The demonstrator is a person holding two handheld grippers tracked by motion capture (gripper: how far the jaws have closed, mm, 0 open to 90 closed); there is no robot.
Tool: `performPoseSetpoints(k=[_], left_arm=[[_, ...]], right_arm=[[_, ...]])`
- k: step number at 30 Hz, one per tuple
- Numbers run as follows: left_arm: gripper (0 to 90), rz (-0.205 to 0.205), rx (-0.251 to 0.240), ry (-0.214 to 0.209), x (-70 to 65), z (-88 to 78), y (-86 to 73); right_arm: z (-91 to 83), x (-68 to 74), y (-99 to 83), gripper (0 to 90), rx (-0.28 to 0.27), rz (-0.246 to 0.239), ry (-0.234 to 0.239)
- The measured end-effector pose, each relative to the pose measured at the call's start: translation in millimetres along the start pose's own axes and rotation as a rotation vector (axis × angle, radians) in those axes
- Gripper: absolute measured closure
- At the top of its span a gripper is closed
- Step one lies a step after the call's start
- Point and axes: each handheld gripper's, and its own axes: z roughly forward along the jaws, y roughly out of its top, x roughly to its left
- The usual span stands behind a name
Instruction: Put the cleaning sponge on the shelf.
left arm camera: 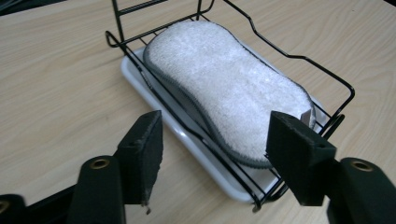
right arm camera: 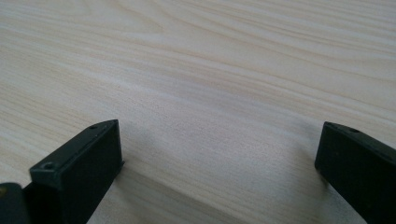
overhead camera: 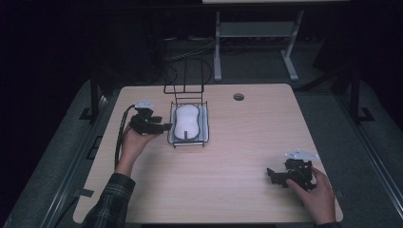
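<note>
1. The left gripper [overhead camera: 164, 126] has its jaws apart with nothing between them, just outside the left edge of the wire rack [overhead camera: 188, 140].
2. A white sponge [left arm camera: 229, 84] lies flat inside that rack, over a white tray [left arm camera: 140, 81], near the table's [overhead camera: 237, 142] far edge, left of centre.
3. The left hand [overhead camera: 133, 142] holds its gripper level, pointing right.
4. The right gripper [overhead camera: 272, 175], jaws wide and empty, sits by the near right corner with bare wood around it.
</note>
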Motion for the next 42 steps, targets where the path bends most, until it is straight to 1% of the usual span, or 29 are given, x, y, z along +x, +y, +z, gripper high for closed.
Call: performPoseSetpoints(k=[1, 2, 4, 5, 7, 8, 9, 11, 12, 13, 16, 18, 23, 25, 26, 28, 30, 32, 33, 35, 40, 42], left_arm=[[34.6, -0.006, -0.001, 0.004, -0.3, -1.0, -1.1], [30.0, -0.002, -0.001, 0.025, -1.4, -4.5, -4.1], [27.0, 0.002, 0.001, 0.028, -1.7, -7.1, -6.1], [27.0, 0.003, 0.004, 0.031, -2.1, -9.0, -7.8], [22.2, -0.004, 0.011, 0.037, -3.7, -12.4, -11.5], [22.2, 0.002, 0.015, 0.046, -4.4, -14.6, -13.5], [21.0, 0.002, 0.009, 0.051, -5.6, -16.9, -15.9], [17.9, -0.004, 0.003, 0.058, -7.9, -21.2, -21.0], [17.9, 0.0, 0.012, 0.06, -8.8, -23.3, -23.5], [17.1, 0.0, 0.007, 0.062, -10.3, -24.7, -26.5], [14.7, -0.002, 0.011, 0.067, -14.1, -29.7, -36.0], [13.5, -0.003, 0.013, 0.07, -15.5, -32.2, -39.6], [12.8, -0.003, 0.016, 0.084, -22.1, -41.7, -49.4], [12.7, -0.003, 0.01, 0.103, -25.3, -47.5, -55.0], [12.7, -0.003, 0.01, 0.103, -25.3, -47.5, -55.0], [12.7, -0.005, -0.003, 0.112, -28.5, -52.8, -60.0], [12.7, 0.002, -0.007, 0.117, -31.3, -56.6, -63.3], [12.7, 0.012, -0.014, 0.131, -36.7, -63.3, -69.4], [12.7, 0.012, -0.014, 0.131, -36.7, -63.3, -69.4], [12.7, 0.023, -0.011, 0.145, -40.3, -66.4, -74.0], [12.7, 0.028, -0.003, 0.145, -48.0, -72.6, -87.2], [12.8, 0.03, 0.0, 0.151, -50.8, -74.4, -92.9]], right_arm=[[0.0, 0.0, 0.0, 0.2, 0.0, 0.0, 0.0], [0.0, 0.0, 0.0, 0.2, 0.0, 0.0, 0.0], [0.0, 0.0, 0.0, 0.2, 0.0, 0.0, 0.0], [0.0, 0.0, 0.0, 0.2, 0.0, 0.0, 0.0], [0.0, 0.0, 0.0, 0.2, 0.0, 0.0, 0.0], [0.0, 0.0, 0.0, 0.2, 0.0, 0.0, 0.0], [0.0, 0.0, 0.0, 0.2, 0.0, 0.0, 0.0], [0.0, 0.0, 0.0, 0.2, 0.0, 0.0, 0.0], [0.0, 0.0, 0.0, 0.2, 0.0, 0.0, 0.0], [0.0, 0.0, 0.0, 0.2, 0.0, 0.0, 0.0], [0.0, 0.0, 0.0, 0.2, 0.0, 0.0, 0.0], [0.0, 0.1, 0.0, 0.2, 0.0, 0.0, 0.0], [-0.1, 0.1, 0.0, 0.2, 0.0, 0.0, 0.0], [-0.1, 0.1, 0.0, 0.2, 0.0, 0.001, 0.0], [-0.1, 0.1, 0.0, 0.2, 0.0, 0.001, 0.0], [-0.2, 0.3, -0.1, 0.2, 0.0, 0.002, 0.0], [-0.2, 0.3, -0.1, 0.2, 0.0, 0.002, 0.0], [-0.2, 0.4, -0.2, 0.2, 0.0, 0.002, -0.001], [-0.3, 0.4, -0.2, 0.2, 0.0, 0.002, -0.001], [-0.3, 0.4, -0.2, 0.2, 0.0, 0.002, -0.001], [-0.3, 0.4, -0.3, 0.2, -0.001, 0.001, -0.001], [-0.3, 0.3, -0.3, 0.2, 0.0, 0.0, -0.001]])
